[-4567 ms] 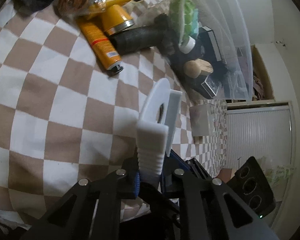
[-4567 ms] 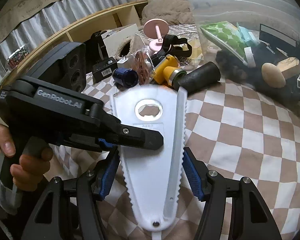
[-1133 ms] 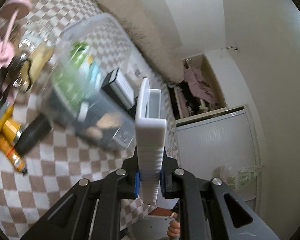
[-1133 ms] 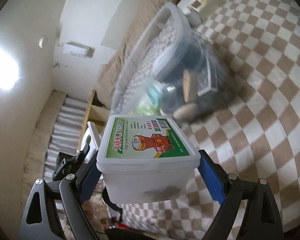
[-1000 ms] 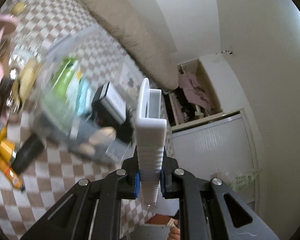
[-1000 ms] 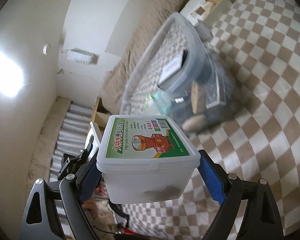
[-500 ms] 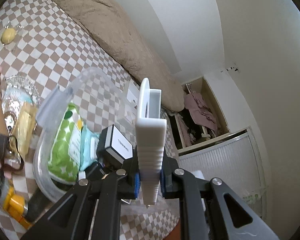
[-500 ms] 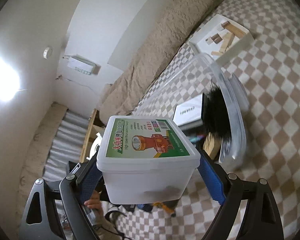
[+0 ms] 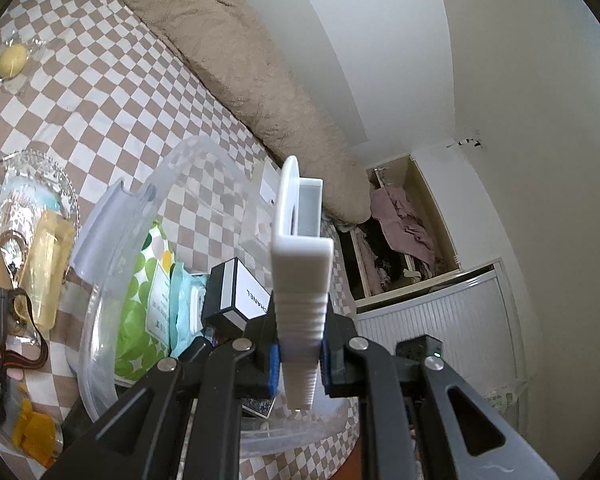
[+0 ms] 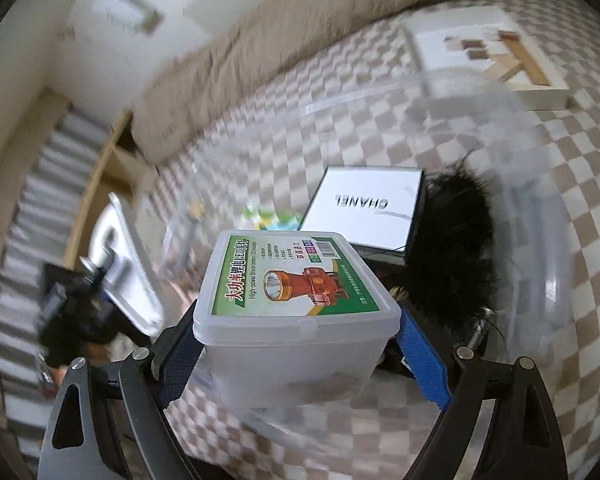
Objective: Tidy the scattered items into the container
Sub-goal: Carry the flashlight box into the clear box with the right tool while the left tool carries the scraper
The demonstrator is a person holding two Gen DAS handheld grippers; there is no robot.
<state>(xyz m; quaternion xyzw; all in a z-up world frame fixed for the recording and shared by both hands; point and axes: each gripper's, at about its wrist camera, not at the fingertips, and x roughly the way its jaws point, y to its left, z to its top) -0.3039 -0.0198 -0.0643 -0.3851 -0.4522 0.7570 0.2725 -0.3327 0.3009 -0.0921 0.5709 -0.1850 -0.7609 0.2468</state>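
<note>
My left gripper [image 9: 300, 364] is shut on a white plastic tool [image 9: 300, 272], held edge-on and upright above the clear container [image 9: 112, 216]. The container holds a green dotted pack [image 9: 146, 292], a pale blue pack [image 9: 184, 304] and a black-and-white Chanel box [image 9: 240, 296]. My right gripper [image 10: 296, 340] is shut on a translucent headlamp box with a green label [image 10: 292, 280], held above the same container [image 10: 552, 280], over the Chanel box [image 10: 364, 208] and a black furry item [image 10: 452, 248]. The left gripper with the white tool [image 10: 128, 276] shows blurred at the left.
On the checkered bedsheet [image 9: 112, 92] left of the container lie a glass dish [image 9: 32, 184], a yellowish block [image 9: 48, 264], a strap [image 9: 4, 320] and an orange item [image 9: 36, 436]. A white tray with wooden pieces [image 10: 496, 52] lies beyond the container. A beige blanket roll [image 9: 236, 48] runs along the wall.
Both grippers have swung with their loads to above the container's open top, looking down into it. The right view has dropped closer to the contents. Both grips are unchanged.
</note>
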